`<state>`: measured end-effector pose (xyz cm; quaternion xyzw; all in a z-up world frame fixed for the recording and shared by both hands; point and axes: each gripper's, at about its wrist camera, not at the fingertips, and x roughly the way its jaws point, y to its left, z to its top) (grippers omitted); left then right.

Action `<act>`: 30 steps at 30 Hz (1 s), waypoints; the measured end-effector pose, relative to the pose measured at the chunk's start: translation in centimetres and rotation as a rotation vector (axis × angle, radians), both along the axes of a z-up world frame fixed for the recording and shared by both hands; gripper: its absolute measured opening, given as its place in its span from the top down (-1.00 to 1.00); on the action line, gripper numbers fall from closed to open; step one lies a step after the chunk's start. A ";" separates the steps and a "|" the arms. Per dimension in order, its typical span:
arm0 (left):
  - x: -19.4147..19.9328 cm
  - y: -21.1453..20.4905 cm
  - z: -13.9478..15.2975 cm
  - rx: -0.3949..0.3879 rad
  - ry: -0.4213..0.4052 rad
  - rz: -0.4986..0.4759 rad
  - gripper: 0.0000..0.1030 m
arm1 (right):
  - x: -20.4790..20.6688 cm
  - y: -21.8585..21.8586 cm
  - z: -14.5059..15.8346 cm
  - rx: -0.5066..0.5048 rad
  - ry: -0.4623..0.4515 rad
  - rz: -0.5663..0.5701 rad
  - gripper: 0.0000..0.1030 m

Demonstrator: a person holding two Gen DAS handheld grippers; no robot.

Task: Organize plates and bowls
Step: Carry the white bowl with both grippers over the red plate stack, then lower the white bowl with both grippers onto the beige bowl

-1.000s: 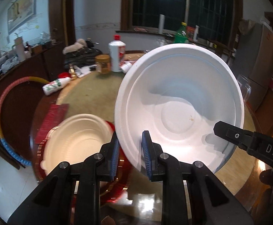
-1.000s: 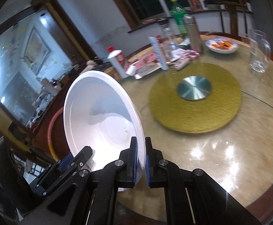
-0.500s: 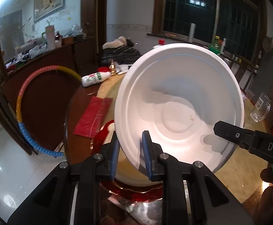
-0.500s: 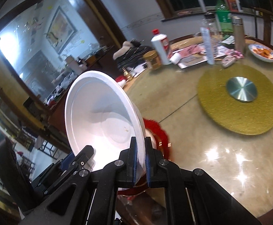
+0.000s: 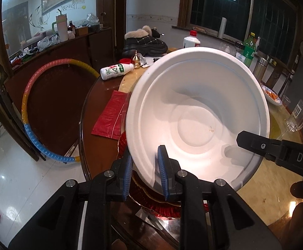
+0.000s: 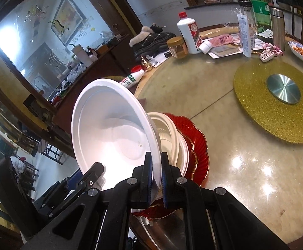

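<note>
The left gripper (image 5: 145, 174) had its two blue pads closed on the near rim of the white bowl (image 5: 197, 112), one pad on the outside wall and one inside. The right gripper (image 6: 156, 178) pinched the same bowl's rim between almost-touching blue pads, and in the left wrist view its black fingers (image 5: 253, 143) reached in over the bowl's right edge.

The white bowl was wide and shallow-walled, of matte foam-like material, with a broad flat lip, stepped rings down the inside and a round flat base bearing a tiny brownish speck. It was held tilted steeply, its open face turned toward the cameras, clear of the table and just above a stack at the table's near-left edge. That stack was a cream bowl (image 6: 172, 143) sitting on a red fluted plate (image 6: 195, 143) with a gold edge; the white bowl's back came close beside the cream bowl's rim, though whether they touched could not be told.

Farther left on the dark wood lay a red packet (image 5: 109, 116) and a toppled white bottle (image 5: 116, 70). Toward the far right, a gold turntable (image 6: 276, 106) with a metal hub sat on the round table (image 6: 245, 166). A striped hoop (image 5: 32, 108) leaned against the cabinet left of the table.
</note>
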<state>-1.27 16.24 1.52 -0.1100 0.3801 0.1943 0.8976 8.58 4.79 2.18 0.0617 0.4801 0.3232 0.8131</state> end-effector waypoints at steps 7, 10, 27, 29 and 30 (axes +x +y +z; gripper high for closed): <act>0.3 0.6 -0.6 -0.011 0.025 -0.005 0.59 | 0.5 0.5 -1.0 -0.024 0.025 0.003 0.86; 0.6 0.8 -0.9 -0.012 0.032 -0.005 0.59 | 0.5 0.6 -1.2 -0.033 0.029 0.004 0.84; 1.0 0.7 -1.5 -0.006 0.055 -0.019 0.59 | 0.9 1.0 -1.8 -0.053 0.052 0.009 0.78; 1.0 0.7 -1.5 -0.005 0.056 -0.020 0.59 | 1.0 0.9 -1.9 -0.053 0.054 0.009 0.78; 1.0 0.7 -1.4 -0.003 0.055 -0.019 0.59 | 1.0 0.9 -1.9 -0.052 0.055 0.010 0.78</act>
